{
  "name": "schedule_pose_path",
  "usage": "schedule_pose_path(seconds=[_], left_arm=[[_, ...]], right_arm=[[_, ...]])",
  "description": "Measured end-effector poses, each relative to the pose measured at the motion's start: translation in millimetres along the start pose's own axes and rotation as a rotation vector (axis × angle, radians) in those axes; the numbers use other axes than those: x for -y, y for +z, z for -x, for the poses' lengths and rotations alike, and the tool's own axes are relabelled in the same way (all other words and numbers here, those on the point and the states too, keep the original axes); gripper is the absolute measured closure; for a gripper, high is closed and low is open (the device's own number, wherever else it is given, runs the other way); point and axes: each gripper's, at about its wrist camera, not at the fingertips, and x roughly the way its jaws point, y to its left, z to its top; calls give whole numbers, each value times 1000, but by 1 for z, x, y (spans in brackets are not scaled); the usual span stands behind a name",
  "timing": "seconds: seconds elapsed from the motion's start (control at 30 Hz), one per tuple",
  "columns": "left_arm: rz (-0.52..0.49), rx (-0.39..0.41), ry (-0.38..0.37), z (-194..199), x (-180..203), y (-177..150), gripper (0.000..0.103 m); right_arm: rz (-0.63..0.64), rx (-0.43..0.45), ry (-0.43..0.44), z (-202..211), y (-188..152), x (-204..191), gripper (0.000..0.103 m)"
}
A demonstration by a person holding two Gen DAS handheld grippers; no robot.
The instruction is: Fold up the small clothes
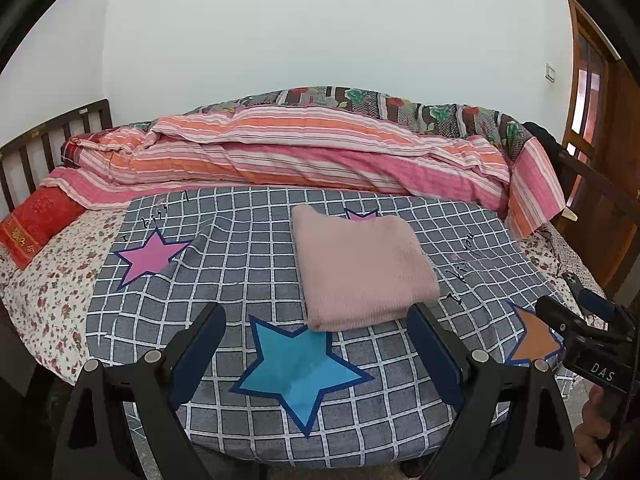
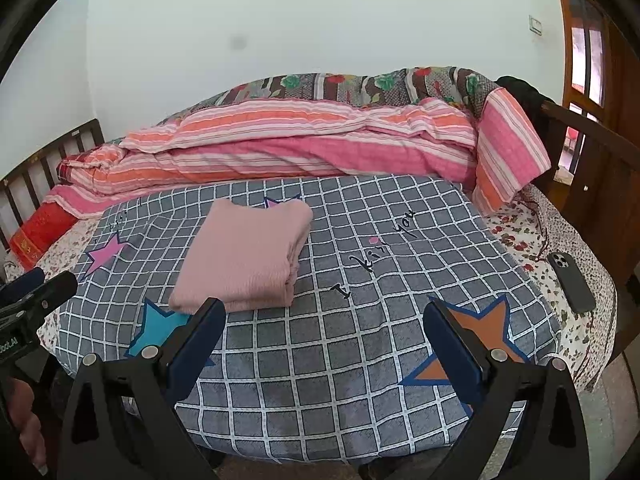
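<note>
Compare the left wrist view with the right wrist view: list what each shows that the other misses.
Only the left wrist view shows the whole blue star clear of the open left gripper.

Only the right wrist view shows the whole dark phone on the floral sheet, and the stacked layers at the garment's right edge.

Both show the folded pink garment on the checked cloth, the striped quilt, and the open right gripper.

My right gripper (image 2: 324, 320) hangs with jaws spread wide, nothing between them, over the grey white-checked star-printed blanket (image 2: 320, 360). The folded pink knitted garment (image 2: 244, 256) lies ahead to my left. A dark phone (image 2: 570, 282) rests on the floral sheet (image 2: 520, 236).
</note>
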Motion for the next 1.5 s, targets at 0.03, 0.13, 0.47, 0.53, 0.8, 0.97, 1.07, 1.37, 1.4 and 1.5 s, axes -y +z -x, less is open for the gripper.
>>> schedule_pose_path(seconds=[0.03,0.13,0.47,0.53,0.8,0.97,1.07,1.37,1.4,1.5], left_arm=[[-1,-1,1,0,-1,0,11],[-5,4,9,2,-2,2,11],[4,12,10,9,-7,3,11],[8,12,10,9,-8,3,11],[17,9,9,11,-12,5,11],[14,14,7,13,-12,5,11],[15,14,8,13,-12,5,11],[13,15,9,14,-13,5,11],[13,15,9,14,-13,5,11],[14,14,10,14,-14,5,11]], right_arm=[[0,3,0,1,0,0,5],[-1,8,6,3,2,-2,5],[11,30,8,10,8,-9,5],[14,30,5,10,7,-10,5],[11,30,7,11,8,-10,5],[10,33,6,13,8,-11,5],[8,34,6,14,8,-11,5],[8,41,1,17,9,-12,5],[8,40,2,17,9,-12,5],[9,41,1,17,9,-12,5]])
